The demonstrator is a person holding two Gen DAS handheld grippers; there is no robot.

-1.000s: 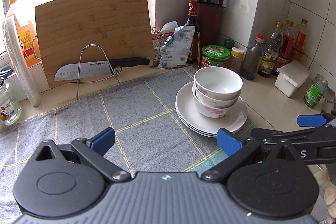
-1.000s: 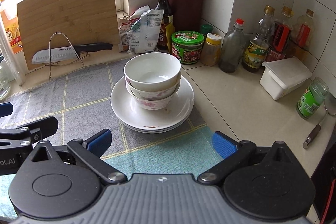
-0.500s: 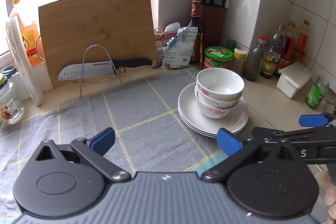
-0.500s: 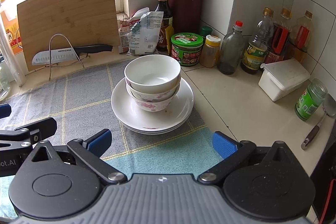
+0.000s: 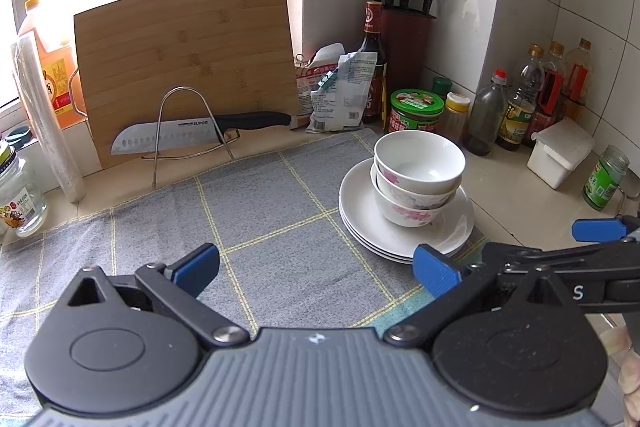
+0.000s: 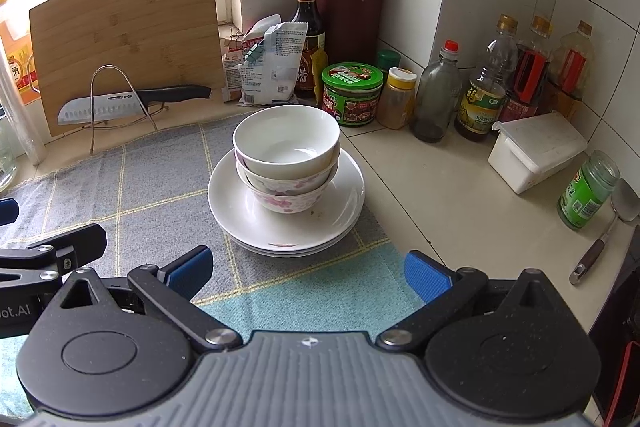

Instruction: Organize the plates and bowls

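Two white bowls (image 5: 420, 163) (image 6: 286, 143) are nested, the lower one flowered, on a stack of white plates (image 5: 360, 203) (image 6: 232, 203). The stack rests on the grey checked cloth (image 5: 260, 219) (image 6: 140, 183) near its right edge. My left gripper (image 5: 316, 265) is open above the cloth, short of the plates and to their left. My right gripper (image 6: 306, 269) is open too, just in front of the plates. Nothing is between either pair of fingers. Each gripper shows at the edge of the other's view.
A bamboo cutting board (image 5: 188, 63) and a knife (image 5: 192, 133) on a wire stand sit at the back. A knife block (image 6: 350, 11), jars and bottles (image 6: 484, 95) line the corner. A white lidded box (image 6: 536, 151), green jar (image 6: 586, 189) and spoon (image 6: 604, 235) lie right.
Both grippers have pulled back and up a little from the stack, which now sits smaller in both views. The bowls and plates have not moved.
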